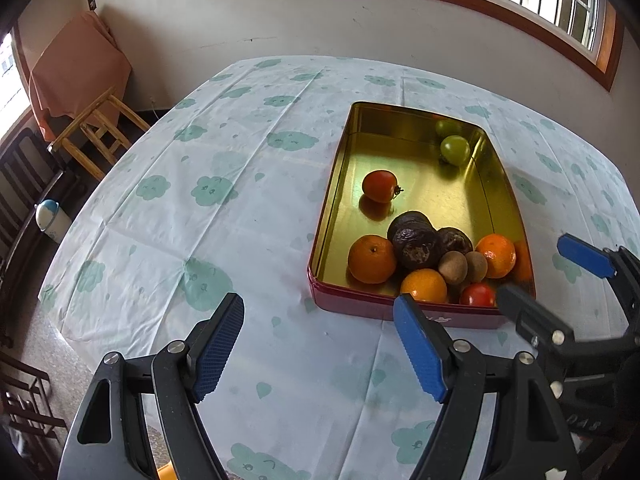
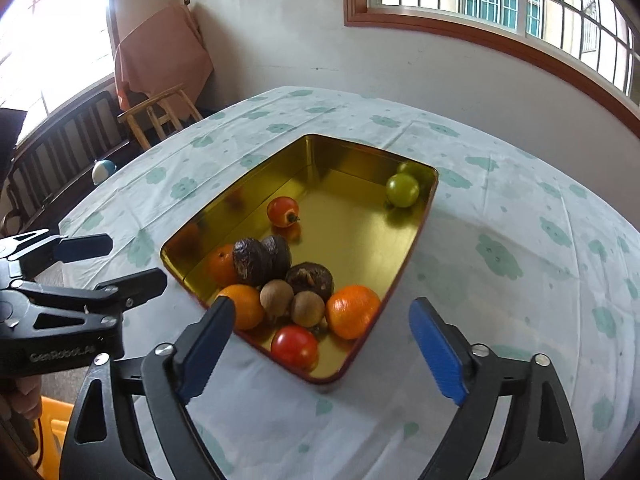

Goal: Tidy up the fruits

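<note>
A gold-lined tin tray (image 1: 502,184) (image 2: 240,200) with a red outer wall sits on the table and holds fruit. Its near end holds oranges (image 1: 372,258) (image 2: 352,311), dark wrinkled fruits (image 1: 416,242) (image 2: 252,261), brown kiwis (image 1: 453,267) (image 2: 307,308) and a red tomato (image 1: 478,295) (image 2: 295,346). Another red tomato (image 1: 380,186) (image 2: 282,211) lies mid-tray, and a green tomato (image 1: 455,150) (image 2: 402,189) sits in the far corner. My left gripper (image 1: 318,346) is open and empty, left of the tray. My right gripper (image 2: 322,350) is open and empty over the tray's near corner.
The table wears a white cloth with green cloud prints (image 1: 208,190) (image 2: 496,256). A wooden chair (image 1: 100,132) (image 2: 160,114) draped in orange cloth stands beyond the table's far left. A bench (image 2: 68,156) and a white-and-blue container (image 1: 52,220) sit left.
</note>
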`<state>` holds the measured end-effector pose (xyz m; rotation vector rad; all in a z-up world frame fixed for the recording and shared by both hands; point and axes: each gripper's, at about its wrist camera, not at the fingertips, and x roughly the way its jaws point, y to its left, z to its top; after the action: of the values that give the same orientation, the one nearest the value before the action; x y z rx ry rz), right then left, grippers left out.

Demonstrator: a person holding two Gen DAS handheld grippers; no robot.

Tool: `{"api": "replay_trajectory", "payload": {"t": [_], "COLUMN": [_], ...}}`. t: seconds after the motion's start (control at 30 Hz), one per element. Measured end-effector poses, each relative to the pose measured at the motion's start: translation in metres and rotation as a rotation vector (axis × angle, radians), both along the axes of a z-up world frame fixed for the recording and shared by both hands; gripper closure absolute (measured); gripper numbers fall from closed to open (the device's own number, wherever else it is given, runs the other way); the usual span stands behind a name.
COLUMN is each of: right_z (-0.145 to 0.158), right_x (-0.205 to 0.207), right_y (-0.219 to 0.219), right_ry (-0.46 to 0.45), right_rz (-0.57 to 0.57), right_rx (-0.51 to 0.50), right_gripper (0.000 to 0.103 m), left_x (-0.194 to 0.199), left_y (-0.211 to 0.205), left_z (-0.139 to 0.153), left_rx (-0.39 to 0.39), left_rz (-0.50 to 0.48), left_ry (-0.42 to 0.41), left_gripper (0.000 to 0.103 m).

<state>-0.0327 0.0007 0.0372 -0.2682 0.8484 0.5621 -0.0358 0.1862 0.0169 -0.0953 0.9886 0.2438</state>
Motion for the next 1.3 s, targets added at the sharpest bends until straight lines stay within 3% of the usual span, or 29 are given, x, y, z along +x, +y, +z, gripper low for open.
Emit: {"api": "replay_trajectory", "payload": {"t": [0.4,1.3], "right_z": [-0.010,-0.020], "right_x": [-0.009,-0.007], "right_y": [-0.009,-0.011], "right_ry": [0.037,0.085], "right_rz": [-0.038,-0.048], "right_rx": [-0.044,-0.056], "right_gripper": [0.006,0.005], "left_x": [-0.002,0.001], "left_y": [-0.012,-0.026], "left_z": [0.004,0.006], "left_rx": [0.009,0.009], "left_rz": [-0.019,-0.061], "left_ry": [0.001,0.003], "left_gripper": [0.029,0.027]}}
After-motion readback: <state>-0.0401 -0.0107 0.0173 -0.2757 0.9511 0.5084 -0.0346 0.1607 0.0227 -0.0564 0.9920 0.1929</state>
